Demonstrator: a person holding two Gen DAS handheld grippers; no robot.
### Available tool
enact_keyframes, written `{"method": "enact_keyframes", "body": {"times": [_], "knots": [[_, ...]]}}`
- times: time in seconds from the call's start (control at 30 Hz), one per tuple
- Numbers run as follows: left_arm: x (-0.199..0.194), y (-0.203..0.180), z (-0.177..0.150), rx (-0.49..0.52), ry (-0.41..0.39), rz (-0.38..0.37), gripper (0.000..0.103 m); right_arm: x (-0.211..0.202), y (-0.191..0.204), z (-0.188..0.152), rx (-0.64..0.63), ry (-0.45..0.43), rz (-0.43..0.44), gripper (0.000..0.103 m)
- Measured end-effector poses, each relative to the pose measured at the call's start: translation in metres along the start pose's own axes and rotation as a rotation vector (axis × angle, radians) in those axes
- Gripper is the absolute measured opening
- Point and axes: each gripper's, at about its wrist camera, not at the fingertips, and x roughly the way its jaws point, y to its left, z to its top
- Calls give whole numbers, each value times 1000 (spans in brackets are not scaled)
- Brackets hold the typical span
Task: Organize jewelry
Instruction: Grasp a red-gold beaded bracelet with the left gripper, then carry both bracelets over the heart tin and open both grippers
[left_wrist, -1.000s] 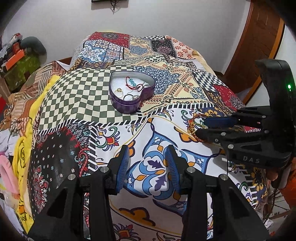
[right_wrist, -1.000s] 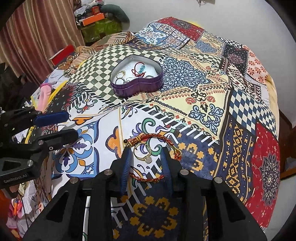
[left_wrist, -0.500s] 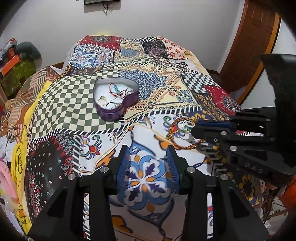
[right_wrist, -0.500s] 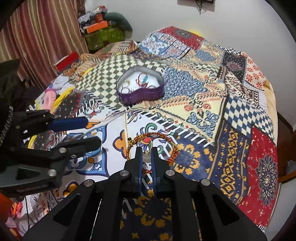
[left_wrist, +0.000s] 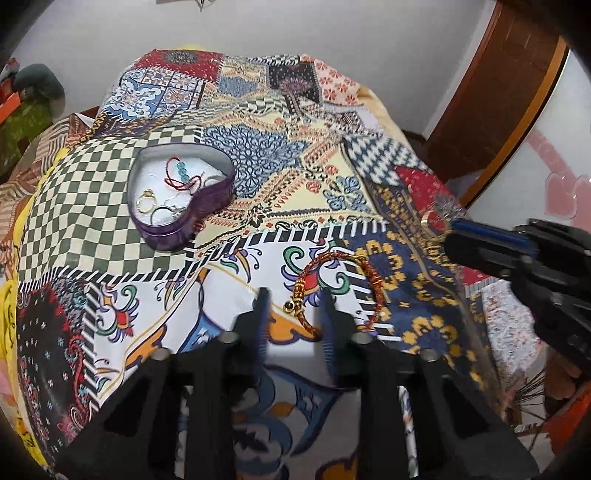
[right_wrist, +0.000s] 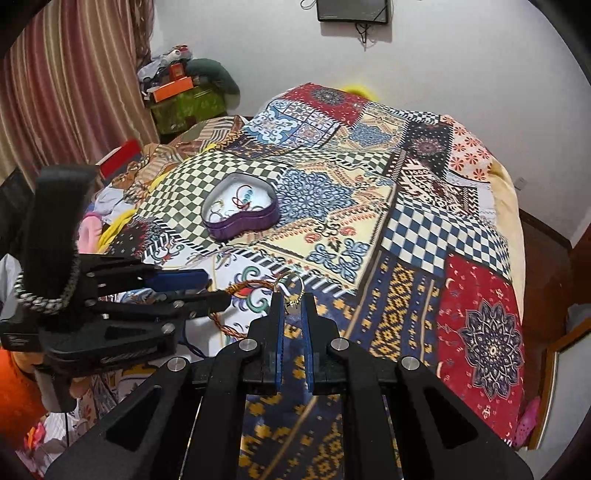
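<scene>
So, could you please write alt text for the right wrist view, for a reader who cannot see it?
The right gripper pinches a thin gold ring above a patchwork bedspread. Beyond it sits an open purple heart-shaped tin holding jewelry; the left gripper reaches in beside a red-and-gold bracelet on the cloth.

Bedspread (right_wrist: 369, 229) is printed patchwork cloth, matt, lightly creased; on it at 11 o'clock from the right gripper (right_wrist: 293, 301) sits a heart-shaped tin (right_wrist: 242, 218) with purple satin-sheen metal wall, bright bare rim and white matt lining. Right gripper is matt black plastic with blue ribbed rubbery pads (right_wrist: 308, 354) and shiny steel pins, clamped on a thin glossy gold-tone metal ring (right_wrist: 289, 284); left gripper (left_wrist: 293, 315) has the same build. Bracelet (left_wrist: 334, 288) is rough braided red-and-gold cord with shiny gold beads, curtain (right_wrist: 74, 92) at 10 o'clock is striped cloth with slight sheen, door (left_wrist: 495, 103) at 2 o'clock is varnished brown wood, wall (right_wrist: 443, 55) is matt paint.
</scene>
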Motion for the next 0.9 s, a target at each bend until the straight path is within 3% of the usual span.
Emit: {"method": "enact_keyframes", "body": {"times": [0.1,0.47,0.9], "knots": [[6,-5,1,22,-15,54,9,-1,-5,-3,13,1,2,8],[-20,-5,3,42,-80,81,9,-7,-9,2,41,-21,11,8],[-58,38,19,-25,-178,135,9,-4,8,27,31,-63,33,8]]}}
